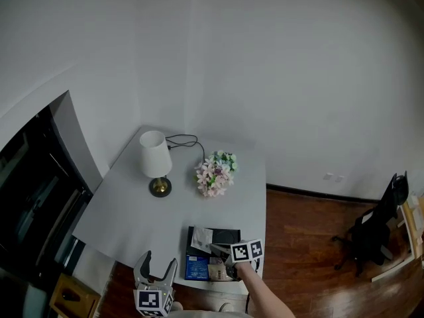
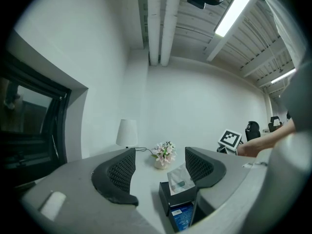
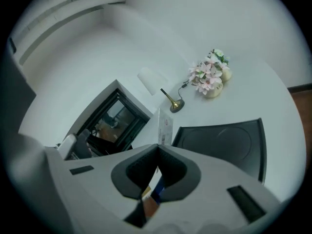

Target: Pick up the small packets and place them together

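Observation:
A black tray [image 1: 228, 235] sits at the table's front edge. In it lie a blue packet [image 1: 197, 267] and a brownish packet [image 1: 217, 271]. My right gripper [image 1: 218, 249] hovers over the tray, shut on a white packet [image 1: 201, 238]. In the right gripper view the white packet [image 3: 165, 125] stands edge-on out of the closed jaws of the right gripper [image 3: 158, 149], above the tray [image 3: 224, 139]. My left gripper [image 1: 157, 265] is open and empty, just off the table's front edge. From the left gripper [image 2: 161, 162] I see the tray [image 2: 170, 199], white packet [image 2: 180, 179] and blue packet [image 2: 183, 216].
A white lamp [image 1: 155, 162] with a black cord and a bunch of pink flowers [image 1: 215, 173] stand at the back of the grey table [image 1: 126, 211]. A dark window [image 1: 30, 191] is to the left. A wooden floor and a black chair [image 1: 374, 234] lie to the right.

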The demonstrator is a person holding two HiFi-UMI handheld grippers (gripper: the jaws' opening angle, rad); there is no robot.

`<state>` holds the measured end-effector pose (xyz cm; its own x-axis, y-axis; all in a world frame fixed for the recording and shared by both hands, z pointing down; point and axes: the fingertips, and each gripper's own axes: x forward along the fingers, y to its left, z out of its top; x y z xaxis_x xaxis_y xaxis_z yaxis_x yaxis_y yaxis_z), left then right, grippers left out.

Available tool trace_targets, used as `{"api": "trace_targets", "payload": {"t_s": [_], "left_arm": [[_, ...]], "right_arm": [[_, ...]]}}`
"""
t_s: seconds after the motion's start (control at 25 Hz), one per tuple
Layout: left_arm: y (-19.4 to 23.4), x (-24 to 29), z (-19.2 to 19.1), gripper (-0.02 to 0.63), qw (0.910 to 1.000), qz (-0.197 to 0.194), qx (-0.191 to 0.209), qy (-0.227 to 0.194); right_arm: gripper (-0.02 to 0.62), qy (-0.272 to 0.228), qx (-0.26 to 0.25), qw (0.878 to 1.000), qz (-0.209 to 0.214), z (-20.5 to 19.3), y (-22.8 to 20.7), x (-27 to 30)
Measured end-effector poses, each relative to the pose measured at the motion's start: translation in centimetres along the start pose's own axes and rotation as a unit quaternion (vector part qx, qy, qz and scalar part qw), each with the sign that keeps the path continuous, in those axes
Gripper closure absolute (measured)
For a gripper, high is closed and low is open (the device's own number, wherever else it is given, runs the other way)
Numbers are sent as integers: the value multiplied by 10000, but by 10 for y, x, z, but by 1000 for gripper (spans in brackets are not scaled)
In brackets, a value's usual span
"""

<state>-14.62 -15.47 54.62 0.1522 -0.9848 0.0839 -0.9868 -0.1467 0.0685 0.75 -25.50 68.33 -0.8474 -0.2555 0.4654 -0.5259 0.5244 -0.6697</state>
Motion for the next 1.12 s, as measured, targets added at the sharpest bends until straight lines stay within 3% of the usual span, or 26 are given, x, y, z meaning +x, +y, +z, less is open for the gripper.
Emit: {"api": "trace_targets", "payload": {"t_s": [0.24,0.36,0.44,0.48,0.52,0.56,0.6,0.72,0.84,1.12], "left_arm": [[10,-4,5,278,9999,133,23,-29],[12,-4,3,278,9999,148,11,-4],[11,-1,2,278,9999,120,23,11],[10,0,2,278,9999,99,30,19],[9,1,2,278,10000,76,34,34],[7,2,3,278,10000,57,32,57],[6,2,3,278,10000,39,27,80],[5,8,3,278,9999,-34,60,98],[-1,16,4,278,9999,-150,70,41],[-21,33,16,281,9988,-471,48,-122]], "right_arm": [[592,690,161,9903,-1194,-14,-76,27],[574,1018,-171,9770,-1864,-20,-100,29],[543,1177,-601,9620,-2390,-18,-113,30],[492,1130,-901,9548,-2598,-14,-116,30],[254,964,-1245,9504,-2683,-6,-113,32],[66,732,-1572,9489,-2635,3,-105,35],[51,506,-1825,9494,-2504,10,-93,37],[51,-215,-2364,9490,-2076,24,-61,28],[52,-1262,-2669,9417,-1614,42,-21,-1],[80,-2860,-2977,9026,-1219,64,48,-102]]}}
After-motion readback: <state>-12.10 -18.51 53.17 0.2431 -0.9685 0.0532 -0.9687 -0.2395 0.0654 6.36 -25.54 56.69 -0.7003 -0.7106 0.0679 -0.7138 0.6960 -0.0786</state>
